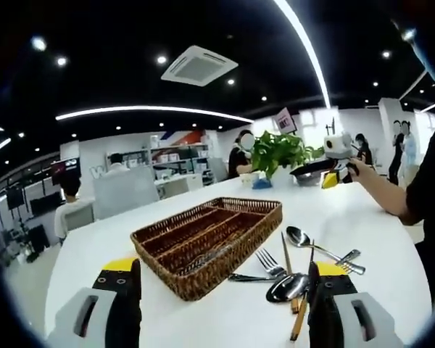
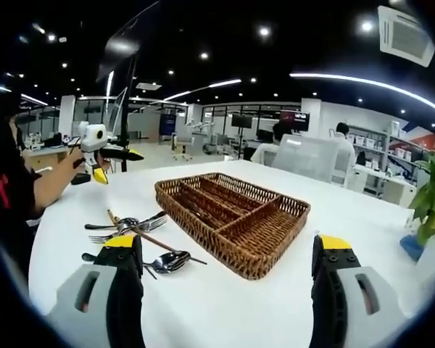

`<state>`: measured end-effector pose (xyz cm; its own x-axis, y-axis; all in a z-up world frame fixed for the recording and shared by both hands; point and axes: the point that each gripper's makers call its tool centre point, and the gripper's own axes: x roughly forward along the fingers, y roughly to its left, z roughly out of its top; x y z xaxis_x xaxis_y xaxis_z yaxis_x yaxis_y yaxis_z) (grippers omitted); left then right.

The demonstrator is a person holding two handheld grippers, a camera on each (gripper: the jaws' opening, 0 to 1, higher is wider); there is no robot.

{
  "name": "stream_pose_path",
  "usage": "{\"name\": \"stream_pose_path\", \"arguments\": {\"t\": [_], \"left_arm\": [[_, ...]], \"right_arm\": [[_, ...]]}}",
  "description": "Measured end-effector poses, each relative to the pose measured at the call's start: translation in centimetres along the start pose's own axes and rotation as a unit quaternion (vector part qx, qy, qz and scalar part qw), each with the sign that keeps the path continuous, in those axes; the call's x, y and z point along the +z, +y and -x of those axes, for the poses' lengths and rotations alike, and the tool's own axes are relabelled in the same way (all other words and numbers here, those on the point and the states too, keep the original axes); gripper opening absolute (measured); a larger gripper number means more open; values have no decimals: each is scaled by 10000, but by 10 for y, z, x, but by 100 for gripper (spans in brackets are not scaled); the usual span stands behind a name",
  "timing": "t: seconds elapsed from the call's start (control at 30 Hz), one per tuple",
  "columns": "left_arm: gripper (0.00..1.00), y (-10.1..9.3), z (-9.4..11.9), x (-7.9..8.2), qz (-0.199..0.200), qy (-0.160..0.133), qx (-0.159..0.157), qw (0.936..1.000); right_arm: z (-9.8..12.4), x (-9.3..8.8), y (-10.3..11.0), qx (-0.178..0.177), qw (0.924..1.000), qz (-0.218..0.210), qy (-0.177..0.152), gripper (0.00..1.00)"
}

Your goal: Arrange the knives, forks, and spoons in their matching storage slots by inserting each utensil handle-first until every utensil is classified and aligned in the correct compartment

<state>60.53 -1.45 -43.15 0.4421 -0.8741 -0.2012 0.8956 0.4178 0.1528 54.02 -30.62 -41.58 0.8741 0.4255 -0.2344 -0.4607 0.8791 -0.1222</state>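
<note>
While both hand-held grippers hang wide open and empty over the tabletop (image 1: pixel 391 210) — left (image 1: pixel 225 286), right (image 2: pixel 228 264) — nothing is in hand. The tray (image 1: pixel 210 235) sits dead ahead at twelve o'clock, apparently unfilled. The utensils (image 1: pixel 297 264) lie loose beside it — at two o'clock in the left gripper view, ten o'clock in the right — within reach for sorting.

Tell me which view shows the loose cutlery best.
The left gripper view: the cutlery lies close, spoons and fork distinct beside the wicker tray. The right gripper view shows the pile smaller, partly behind its jaw.
</note>
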Motion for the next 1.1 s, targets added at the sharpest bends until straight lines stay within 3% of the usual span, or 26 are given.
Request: {"name": "stream_pose_path", "arguments": {"t": [0.4,0.7,1.1], "left_arm": [[100,-1,3,2,31,-32,-89,10000],[100,-1,4,6,2,-113,-72,9999],[100,1,3,6,-68,-66,-73,9999]], "right_arm": [[-9,8,8,43,9999,72,-59,99],[-33,25,40,185,9994,216,-198,99],[-65,8,78,568,9978,333,-21,99]]}}
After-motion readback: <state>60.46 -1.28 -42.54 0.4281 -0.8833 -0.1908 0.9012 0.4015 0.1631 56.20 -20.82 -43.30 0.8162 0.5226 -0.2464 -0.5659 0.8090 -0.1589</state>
